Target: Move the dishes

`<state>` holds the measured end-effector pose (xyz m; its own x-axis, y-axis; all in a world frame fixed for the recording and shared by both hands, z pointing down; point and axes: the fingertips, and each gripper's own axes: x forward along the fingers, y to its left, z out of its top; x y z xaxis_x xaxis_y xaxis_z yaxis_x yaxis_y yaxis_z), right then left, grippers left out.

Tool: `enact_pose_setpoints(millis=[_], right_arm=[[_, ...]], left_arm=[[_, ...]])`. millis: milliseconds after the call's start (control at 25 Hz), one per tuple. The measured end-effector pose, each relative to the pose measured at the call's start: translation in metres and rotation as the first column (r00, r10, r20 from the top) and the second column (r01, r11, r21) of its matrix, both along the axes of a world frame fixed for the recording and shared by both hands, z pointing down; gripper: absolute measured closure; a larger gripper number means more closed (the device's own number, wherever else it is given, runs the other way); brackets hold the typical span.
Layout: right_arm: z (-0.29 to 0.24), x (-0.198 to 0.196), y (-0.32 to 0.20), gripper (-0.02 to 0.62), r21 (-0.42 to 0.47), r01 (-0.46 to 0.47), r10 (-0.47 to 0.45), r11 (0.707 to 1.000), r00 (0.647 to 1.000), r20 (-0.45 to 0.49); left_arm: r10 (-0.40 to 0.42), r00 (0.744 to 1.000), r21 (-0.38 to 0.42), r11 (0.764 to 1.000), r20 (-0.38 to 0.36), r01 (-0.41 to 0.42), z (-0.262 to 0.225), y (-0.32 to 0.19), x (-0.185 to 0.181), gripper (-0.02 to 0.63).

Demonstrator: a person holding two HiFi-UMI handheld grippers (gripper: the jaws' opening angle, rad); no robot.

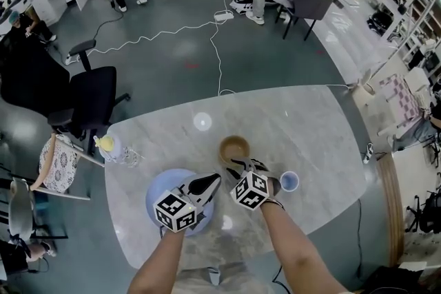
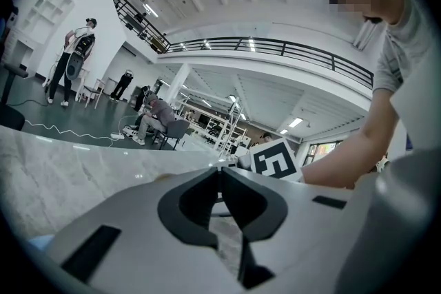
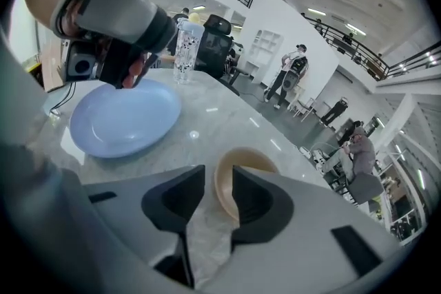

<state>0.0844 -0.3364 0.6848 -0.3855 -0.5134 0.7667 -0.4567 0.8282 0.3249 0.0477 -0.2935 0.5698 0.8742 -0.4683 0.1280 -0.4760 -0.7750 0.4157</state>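
Note:
A tan bowl (image 1: 233, 148) stands mid-table on the marble table (image 1: 310, 124). My right gripper (image 1: 242, 163) is at its near rim. In the right gripper view the jaws of the right gripper (image 3: 218, 175) stand a little apart, open, and the bowl (image 3: 251, 156) shows its rim in the gap. A pale blue plate (image 1: 157, 191) lies to the left, also visible as the plate (image 3: 124, 117) on the marble. My left gripper (image 1: 215, 179) hovers over the plate's right part. The left gripper (image 2: 219, 172) is shut and holds nothing.
A small blue cup (image 1: 289, 181) stands just right of my right gripper. A clear bottle (image 1: 110, 147) with a yellow cap is near the table's left edge. A black office chair (image 1: 83, 96) and a patterned chair stand left of the table. People are far off.

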Motion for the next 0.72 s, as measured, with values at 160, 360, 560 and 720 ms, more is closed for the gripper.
enact_pose_setpoints(millis=[160,360,560,720], right_arm=[[0.010,-0.001,-0.002,0.465,-0.017,-0.002,0.002,1.000,1.000,-0.023],[0.019,0.001,-0.001,0.466,-0.027,0.008,-0.010,1.000,0.998,-0.065],[0.024,0.003,-0.003,0.466,-0.038,0.024,-0.027,0.999,0.995,-0.096],[0.026,0.004,-0.003,0.468,-0.051,0.033,-0.039,0.998,0.993,-0.110]], left_arm=[[0.000,1.000,-0.002,1.000,-0.002,0.000,0.001,0.000,-0.002,0.581],[-0.001,1.000,-0.003,1.000,-0.002,0.001,0.001,0.002,-0.002,0.581],[-0.001,1.000,-0.004,1.000,-0.003,0.001,-0.001,0.000,0.001,0.581],[-0.001,1.000,-0.006,1.000,-0.002,0.001,-0.002,0.002,0.002,0.581]])
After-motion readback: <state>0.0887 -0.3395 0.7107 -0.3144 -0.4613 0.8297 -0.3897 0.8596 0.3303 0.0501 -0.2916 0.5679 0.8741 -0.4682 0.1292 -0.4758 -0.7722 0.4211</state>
